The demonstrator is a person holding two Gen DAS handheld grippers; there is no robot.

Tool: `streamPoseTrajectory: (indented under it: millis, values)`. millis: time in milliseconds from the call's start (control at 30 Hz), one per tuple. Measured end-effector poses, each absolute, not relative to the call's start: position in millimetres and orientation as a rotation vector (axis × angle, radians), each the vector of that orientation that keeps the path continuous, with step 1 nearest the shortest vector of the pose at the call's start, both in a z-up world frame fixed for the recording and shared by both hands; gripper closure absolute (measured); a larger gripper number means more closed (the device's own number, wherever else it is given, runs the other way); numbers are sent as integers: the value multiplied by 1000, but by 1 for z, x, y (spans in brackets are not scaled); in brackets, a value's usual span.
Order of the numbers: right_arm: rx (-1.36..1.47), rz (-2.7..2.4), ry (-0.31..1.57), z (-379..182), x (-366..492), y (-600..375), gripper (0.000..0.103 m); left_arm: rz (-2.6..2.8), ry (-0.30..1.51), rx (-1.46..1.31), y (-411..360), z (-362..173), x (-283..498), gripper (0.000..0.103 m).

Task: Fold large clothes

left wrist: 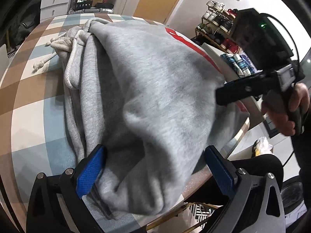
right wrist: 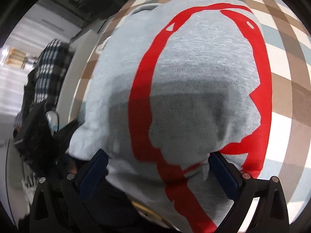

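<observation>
Both tools' jaws wide around grey hoodie [left wrist: 147, 89], left tool [left wrist: 155, 172], right tool [right wrist: 159, 176], red print unreadable

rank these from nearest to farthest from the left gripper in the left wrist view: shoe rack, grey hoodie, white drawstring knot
1. grey hoodie: bunched between the left gripper fingers, bottom centre.
2. white drawstring knot: on the checked tablecloth, upper left.
3. shoe rack: against the wall, upper right.
</observation>
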State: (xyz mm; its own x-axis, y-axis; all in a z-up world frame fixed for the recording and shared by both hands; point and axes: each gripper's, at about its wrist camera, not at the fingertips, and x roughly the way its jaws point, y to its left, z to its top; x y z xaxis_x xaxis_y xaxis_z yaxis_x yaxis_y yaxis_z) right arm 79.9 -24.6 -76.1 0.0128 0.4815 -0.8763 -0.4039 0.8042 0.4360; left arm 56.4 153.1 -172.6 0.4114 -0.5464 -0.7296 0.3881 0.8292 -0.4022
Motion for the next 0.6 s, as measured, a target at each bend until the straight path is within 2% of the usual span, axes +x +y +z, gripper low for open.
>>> streamPoseTrajectory:
  millis: [167, 300, 433, 600]
  values:
    - [139, 740, 1339, -64, 69, -40, 0, -656, 962, -339, 177, -163, 52, 5]
    - [454, 960, 1260, -46, 56, -84, 0, -732, 911, -373, 188, -140, 38, 5]
    - [696, 1076, 1224, -74, 46, -103, 0, -741, 842, -342, 192, -106, 38, 5]
    - [893, 1190, 1095, -105, 36, -111, 0, -676, 988, -362, 184, -110, 88, 5]
